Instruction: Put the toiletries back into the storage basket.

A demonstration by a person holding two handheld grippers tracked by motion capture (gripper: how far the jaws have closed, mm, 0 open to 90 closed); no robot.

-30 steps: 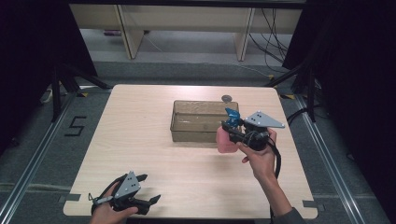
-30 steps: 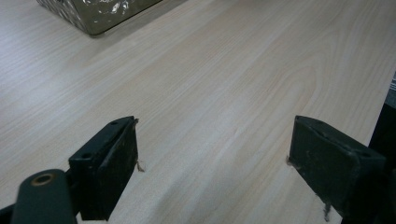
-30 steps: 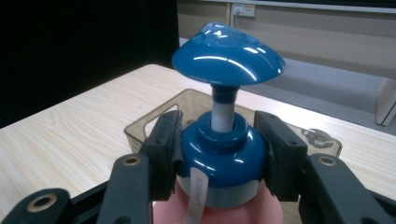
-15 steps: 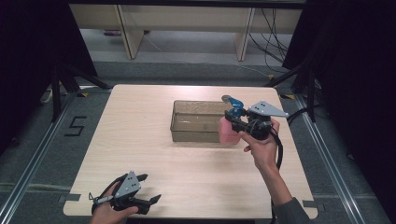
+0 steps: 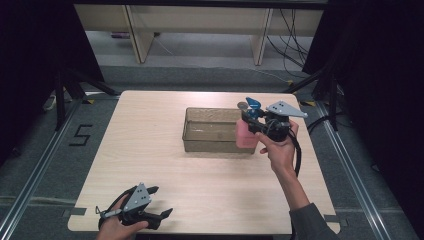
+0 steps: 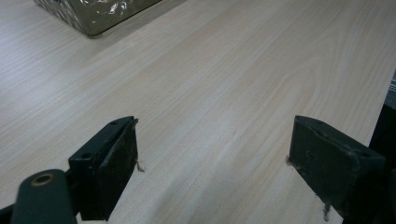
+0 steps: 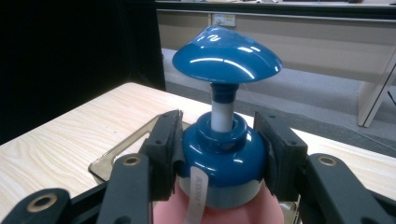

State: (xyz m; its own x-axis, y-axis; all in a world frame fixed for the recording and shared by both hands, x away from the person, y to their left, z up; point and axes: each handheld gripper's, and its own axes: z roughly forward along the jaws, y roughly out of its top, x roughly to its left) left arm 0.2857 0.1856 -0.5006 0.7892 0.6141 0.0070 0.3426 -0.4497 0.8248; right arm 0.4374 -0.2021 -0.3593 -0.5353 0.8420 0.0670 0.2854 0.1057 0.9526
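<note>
- A pink pump bottle (image 5: 245, 134) with a blue pump head (image 7: 227, 52) is held upright by the right gripper (image 5: 256, 126); the jaws are closed against the blue collar (image 7: 219, 156) from both sides.
- The bottle is seen at the right end of a clear plastic tray (image 5: 202, 136), lifted off the wooden table (image 5: 150, 145); whether it touches the tray's rim cannot be told.
- The tray is placed right of the table's centre, towards the far side.
- The left gripper (image 5: 150, 205) is kept at the near left edge of the table, its jaws spread wide with nothing between them.
- A corner of the tray is seen far off in the left gripper view.
</note>
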